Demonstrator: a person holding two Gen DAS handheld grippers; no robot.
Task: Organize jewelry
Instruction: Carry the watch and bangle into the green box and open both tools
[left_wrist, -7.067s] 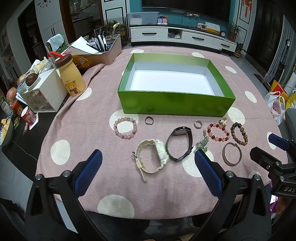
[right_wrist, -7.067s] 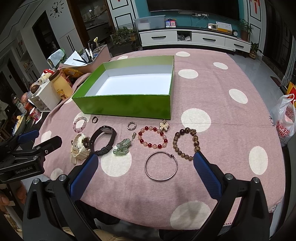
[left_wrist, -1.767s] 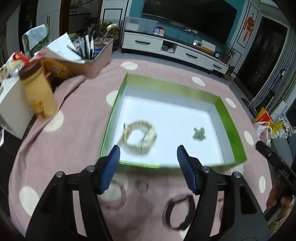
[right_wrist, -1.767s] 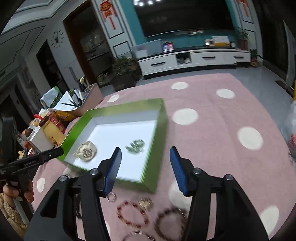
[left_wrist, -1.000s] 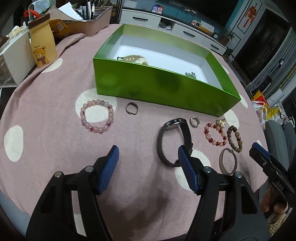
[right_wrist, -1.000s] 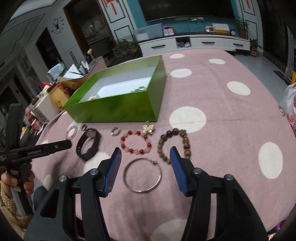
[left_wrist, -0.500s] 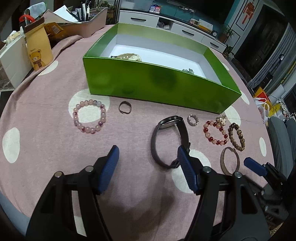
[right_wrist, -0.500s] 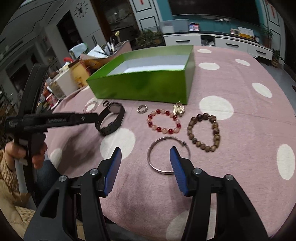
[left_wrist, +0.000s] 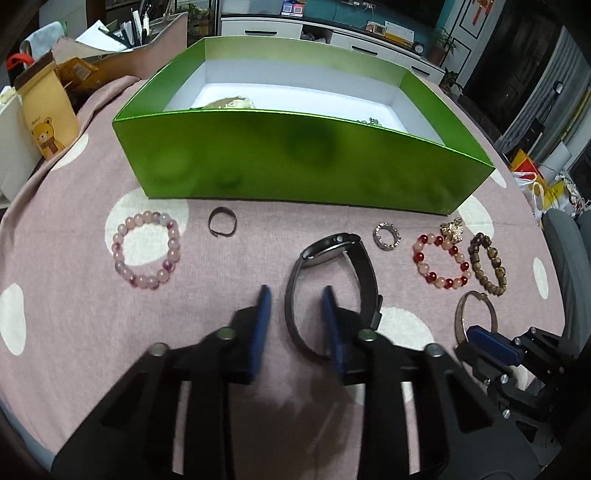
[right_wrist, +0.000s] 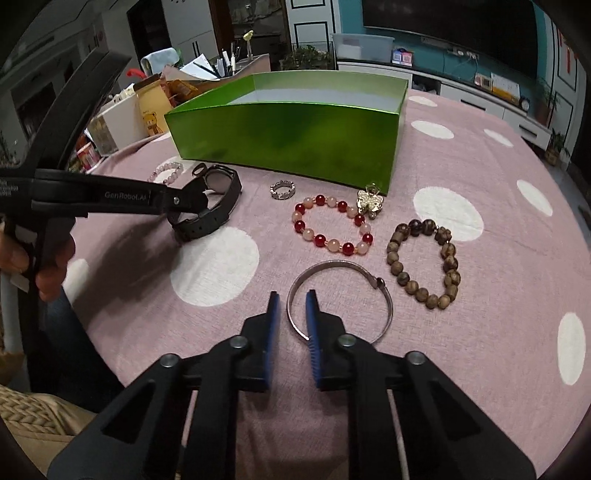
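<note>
**A:** Where do you stand right now?

**B:** You're at the pickup step on both sides. Your left gripper (left_wrist: 294, 293) straddles the near strap of the black watch (left_wrist: 334, 273), fingers narrowed around it but with gaps showing, so nothing is grasped yet. Your right gripper (right_wrist: 293, 306) straddles the near rim of the silver bangle (right_wrist: 341, 301) in the same way: partly closed, not clenched on it.

**A:** And next?

**B:** I'd judge you need to squeeze both until the pads bite, then lift straight up before heading for the green box (left_wrist: 295, 166). The bangle is thin and hard, so it may slip or pivot.

**A:** Anything in the way?

**B:** The box's near wall stands tall between you and its floor; clear that edge. The cream watch (left_wrist: 232, 104) already lies inside at the left. On the cloth, the rhinestone ring (left_wrist: 386, 235) sits just beside the watch face, and the red-and-pink bead bracelet (right_wrist: 332, 227) lies just beyond the bangle. The two grippers are near each other, so lift them apart.
</note>
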